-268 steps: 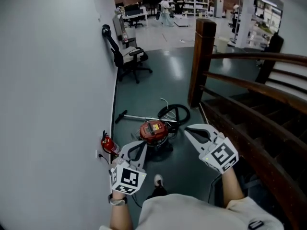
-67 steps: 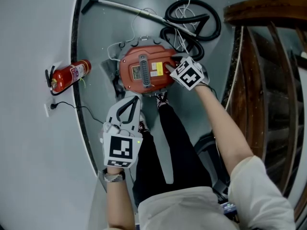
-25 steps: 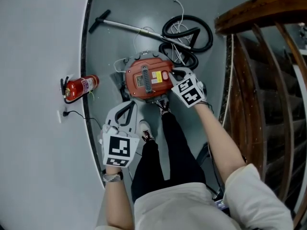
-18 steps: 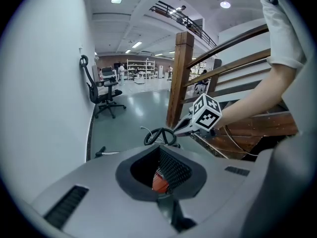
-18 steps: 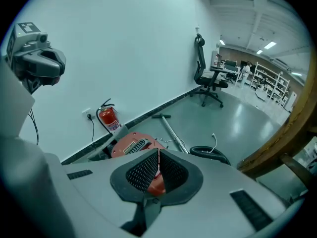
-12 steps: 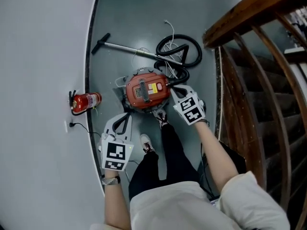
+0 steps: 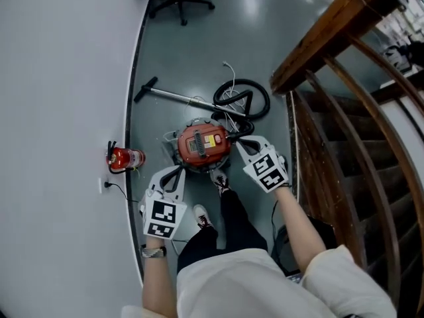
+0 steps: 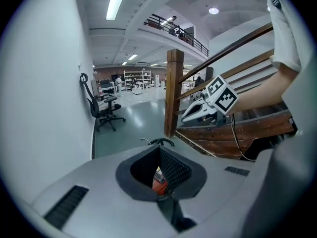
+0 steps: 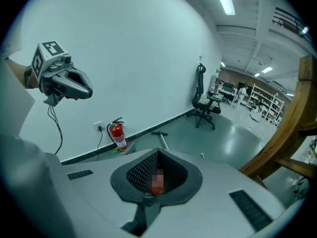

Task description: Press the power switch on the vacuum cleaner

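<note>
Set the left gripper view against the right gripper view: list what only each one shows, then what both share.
Left gripper view only: the right hand-held gripper, jaws shut, on a forearm. Right gripper view only: the left hand-held gripper, the fire extinguisher and the wall socket beside it. Both: the office chair, the wooden post, and a red glimpse of the vacuum cleaner past each view's own shut jaws.

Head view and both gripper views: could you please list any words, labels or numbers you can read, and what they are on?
No text can be read in any view.
Vacuum cleaner, yellow label: too small to read.
Fire extinguisher, its label: too small to read.
Marker cubes: black-and-white patterns only, no letters.
</note>
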The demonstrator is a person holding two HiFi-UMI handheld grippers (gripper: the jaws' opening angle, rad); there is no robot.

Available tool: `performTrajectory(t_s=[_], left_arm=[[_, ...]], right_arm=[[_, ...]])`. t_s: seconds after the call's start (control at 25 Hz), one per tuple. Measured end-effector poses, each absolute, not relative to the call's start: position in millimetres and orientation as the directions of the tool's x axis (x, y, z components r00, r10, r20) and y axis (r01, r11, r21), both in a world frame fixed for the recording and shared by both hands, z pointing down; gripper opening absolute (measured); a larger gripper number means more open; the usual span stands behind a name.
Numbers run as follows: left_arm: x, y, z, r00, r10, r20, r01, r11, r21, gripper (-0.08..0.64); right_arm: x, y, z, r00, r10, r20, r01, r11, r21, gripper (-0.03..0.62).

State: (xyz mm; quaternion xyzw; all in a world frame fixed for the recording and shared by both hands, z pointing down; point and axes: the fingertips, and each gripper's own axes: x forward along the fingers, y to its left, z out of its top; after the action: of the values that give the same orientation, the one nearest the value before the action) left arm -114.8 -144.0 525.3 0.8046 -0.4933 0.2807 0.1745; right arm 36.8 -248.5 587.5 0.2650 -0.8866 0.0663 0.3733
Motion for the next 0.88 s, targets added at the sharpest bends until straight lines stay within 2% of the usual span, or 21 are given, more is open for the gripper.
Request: performTrajectory(t_s=[0.88], left_arm=[[-101,-126,380,0.413,-0.797,0.44,-0.84,-0.52,-0.154,0.0]], right_arm=[[36,-184,390,-0.657,-0.55,0.516,-0.5,0.83,0.248,0.028]])
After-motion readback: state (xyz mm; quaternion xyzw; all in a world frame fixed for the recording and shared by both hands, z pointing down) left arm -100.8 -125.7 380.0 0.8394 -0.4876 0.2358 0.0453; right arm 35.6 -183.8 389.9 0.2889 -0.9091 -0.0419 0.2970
